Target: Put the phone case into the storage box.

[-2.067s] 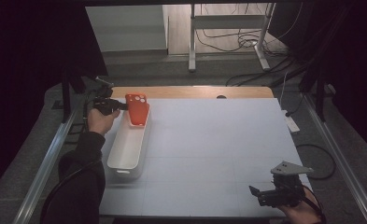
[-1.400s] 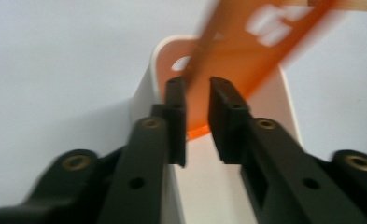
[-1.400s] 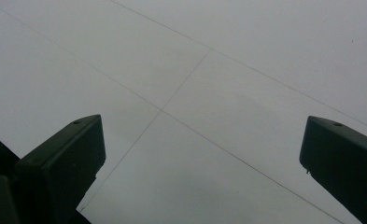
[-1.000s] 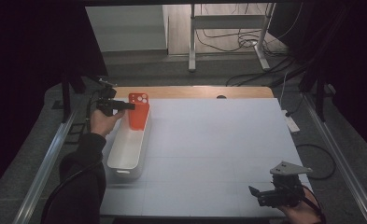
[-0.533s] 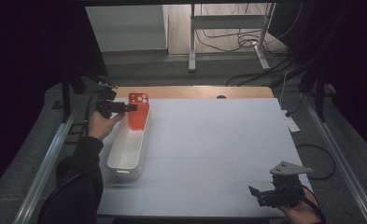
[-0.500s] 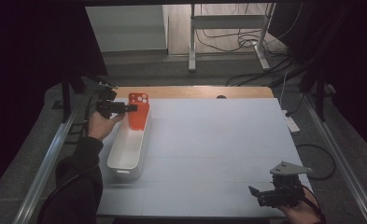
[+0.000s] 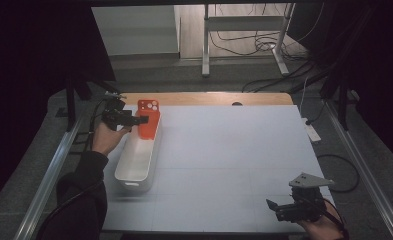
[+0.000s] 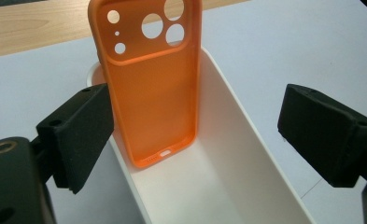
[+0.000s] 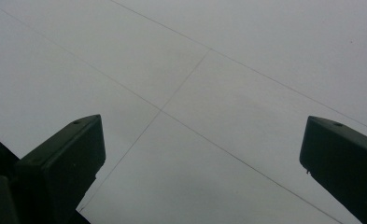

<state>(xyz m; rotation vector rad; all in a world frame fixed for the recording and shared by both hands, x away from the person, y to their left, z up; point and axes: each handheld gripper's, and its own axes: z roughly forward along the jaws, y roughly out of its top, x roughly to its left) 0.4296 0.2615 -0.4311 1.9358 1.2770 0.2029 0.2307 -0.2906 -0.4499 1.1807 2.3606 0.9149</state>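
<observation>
Orange phone case (image 8: 151, 88) stands near upright at the far end of the white bin (image 8: 246, 177), its lower edge down inside and its back leaning on the bin's end wall, camera cut-outs uppermost. Left gripper (image 8: 195, 135) is spread wide: the case sits between the two black jaws, closer to the left-hand one, whose pad overlaps the case edge in the left gripper view; whether pad and case actually touch cannot be told from there. The right-hand jaw is well apart from the case, so nothing is clamped. In the high view the left gripper (image 7: 134, 120) sits at the bin's far end, just beside the case (image 7: 148, 119), and the hand (image 7: 105, 138) and dark sleeve cover the gripper's rear; the jaw gap is too small to read there. The bin (image 7: 134, 172) lies along the left side of the white table (image 7: 234, 160). Right gripper (image 7: 284, 210) rests low at the near right corner of the table, well apart from the bin, with a grey three-cornered plate on top. Its own view gives what the high view cannot: both jaws spread far apart over bare white surface crossed by faint lines, holding nothing (image 9: 200, 154).
</observation>
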